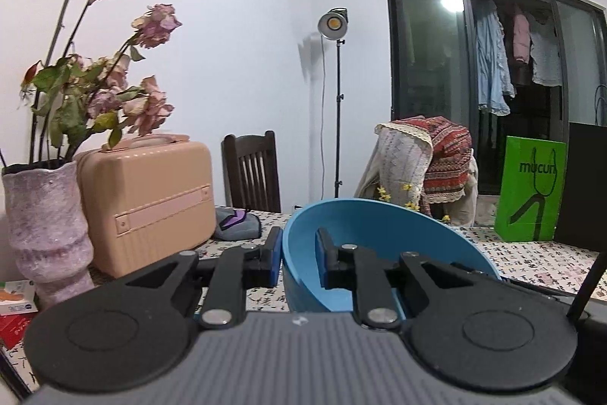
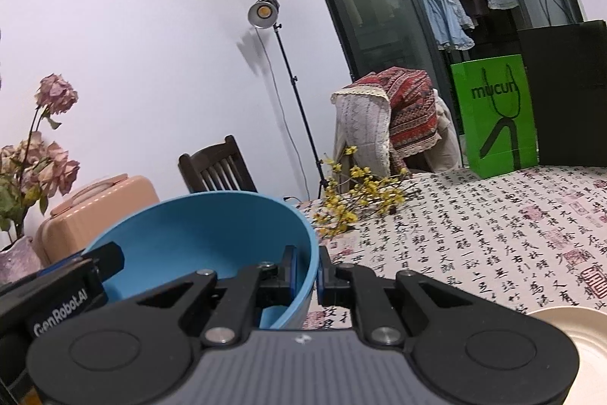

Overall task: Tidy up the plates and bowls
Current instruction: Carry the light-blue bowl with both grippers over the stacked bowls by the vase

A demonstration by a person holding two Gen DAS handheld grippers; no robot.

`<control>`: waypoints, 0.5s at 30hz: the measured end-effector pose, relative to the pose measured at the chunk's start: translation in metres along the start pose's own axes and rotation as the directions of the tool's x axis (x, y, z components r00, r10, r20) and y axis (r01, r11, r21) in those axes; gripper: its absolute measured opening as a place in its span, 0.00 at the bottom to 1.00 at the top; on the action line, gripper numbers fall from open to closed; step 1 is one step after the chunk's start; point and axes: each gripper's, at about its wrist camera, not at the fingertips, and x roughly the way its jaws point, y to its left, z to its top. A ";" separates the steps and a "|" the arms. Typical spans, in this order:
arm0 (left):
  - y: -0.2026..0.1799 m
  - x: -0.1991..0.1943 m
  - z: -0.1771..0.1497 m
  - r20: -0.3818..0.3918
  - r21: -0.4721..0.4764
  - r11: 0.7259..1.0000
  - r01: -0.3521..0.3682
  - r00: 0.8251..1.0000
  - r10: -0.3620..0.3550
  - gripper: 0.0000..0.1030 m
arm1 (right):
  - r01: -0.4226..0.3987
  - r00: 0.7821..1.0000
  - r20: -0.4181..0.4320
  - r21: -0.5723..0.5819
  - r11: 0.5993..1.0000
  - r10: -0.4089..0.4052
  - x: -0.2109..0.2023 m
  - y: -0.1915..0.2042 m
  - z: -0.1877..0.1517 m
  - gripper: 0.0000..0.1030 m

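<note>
A blue bowl (image 1: 379, 245) is held above the table by both grippers, one on each side of its rim. In the left wrist view my left gripper (image 1: 299, 253) is shut on the bowl's left wall, one pad outside and one inside. The right wrist view shows my right gripper (image 2: 306, 272) shut on the right wall of the same blue bowl (image 2: 197, 238). Across the bowl, a finger (image 2: 110, 255) of the left gripper shows at the far rim. A cream plate (image 2: 569, 329) lies on the table at the lower right, partly cut off.
A patterned tablecloth (image 2: 493, 234) covers the table. A vase of dried roses (image 1: 45, 234) and a peach case (image 1: 148, 200) stand at the left. Yellow flower sprigs (image 2: 356, 204) lie mid-table. A green bag (image 2: 497, 116) and a black box (image 2: 569, 93) stand at the far right.
</note>
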 end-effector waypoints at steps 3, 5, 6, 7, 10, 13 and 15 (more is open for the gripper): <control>0.006 0.000 0.000 -0.002 -0.005 1.000 -0.014 1.000 0.014 0.17 | -0.013 1.000 -0.006 -0.007 1.000 0.013 0.001 0.007 -0.002 0.10; 0.010 -0.001 -0.001 -0.003 -0.009 1.000 -0.025 1.000 0.025 0.17 | -0.022 1.000 -0.011 -0.010 1.000 0.022 0.002 0.012 -0.004 0.10; 0.012 -0.001 -0.001 -0.003 -0.011 0.999 -0.031 1.000 0.031 0.17 | -0.026 1.000 -0.013 -0.011 1.000 0.026 0.003 0.013 -0.004 0.10; 0.014 -0.002 -0.002 -0.004 -0.012 0.999 -0.037 0.999 0.037 0.17 | -0.030 0.999 -0.015 -0.014 0.999 0.030 0.004 0.015 -0.004 0.10; 0.022 -0.002 -0.002 -0.008 -0.017 0.998 -0.055 0.998 0.055 0.17 | -0.046 0.999 -0.023 -0.020 0.999 0.046 0.007 0.023 -0.006 0.10; 0.031 -0.002 -0.003 -0.012 -0.023 0.997 -0.075 0.997 0.075 0.17 | -0.064 0.998 -0.032 -0.027 0.998 0.063 0.010 0.030 -0.009 0.10; 0.036 -0.002 -0.004 -0.015 -0.027 0.996 -0.088 0.996 0.088 0.17 | -0.075 0.997 -0.040 -0.032 0.997 0.073 0.012 0.036 -0.012 0.10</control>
